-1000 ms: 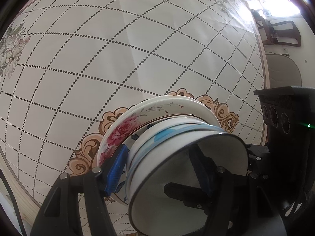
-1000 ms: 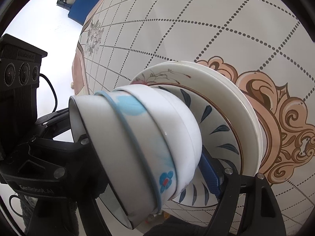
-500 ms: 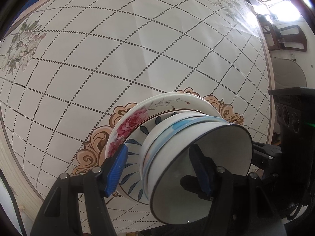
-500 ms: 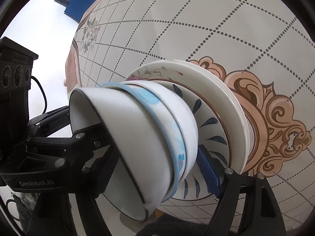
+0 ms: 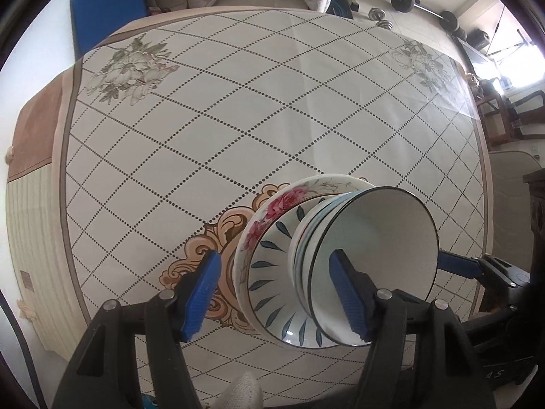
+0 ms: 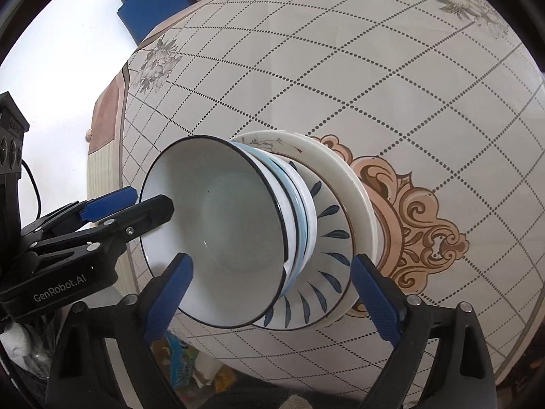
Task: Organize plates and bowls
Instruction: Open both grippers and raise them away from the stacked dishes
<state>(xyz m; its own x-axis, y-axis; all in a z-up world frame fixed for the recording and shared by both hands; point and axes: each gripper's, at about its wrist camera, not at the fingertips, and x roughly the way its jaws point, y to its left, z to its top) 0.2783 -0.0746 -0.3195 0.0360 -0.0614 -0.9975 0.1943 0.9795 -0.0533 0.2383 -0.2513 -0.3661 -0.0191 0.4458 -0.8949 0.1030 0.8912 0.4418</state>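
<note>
One stack stands on the tablecloth. At the bottom is a rose-pattern plate (image 5: pixel 282 201) (image 6: pixel 340 160). On it lies a blue-leaf plate (image 5: pixel 272 266) (image 6: pixel 327 238). Several nested bowls sit on top, the uppermost a white bowl with a dark rim (image 5: pixel 378 252) (image 6: pixel 221 225). My left gripper (image 5: pixel 277 298) is open, its blue pads on either side of the stack, apart from it. My right gripper (image 6: pixel 270 298) is open and straddles the stack the same way. The left gripper also shows in the right wrist view (image 6: pixel 112 204).
The round table (image 5: pixel 238 102) carries a diamond-grid cloth with an orange scroll motif (image 6: pixel 415 231) under the stack. A blue mat (image 5: pixel 105 17) and a sofa stand beyond the far edge. Chairs and weights are at the right. Packets lie on the floor (image 6: pixel 184 364).
Both grippers have pulled back and up from the stack. The view has widened from close on the bowls to most of the table. The stack has stayed in place.
</note>
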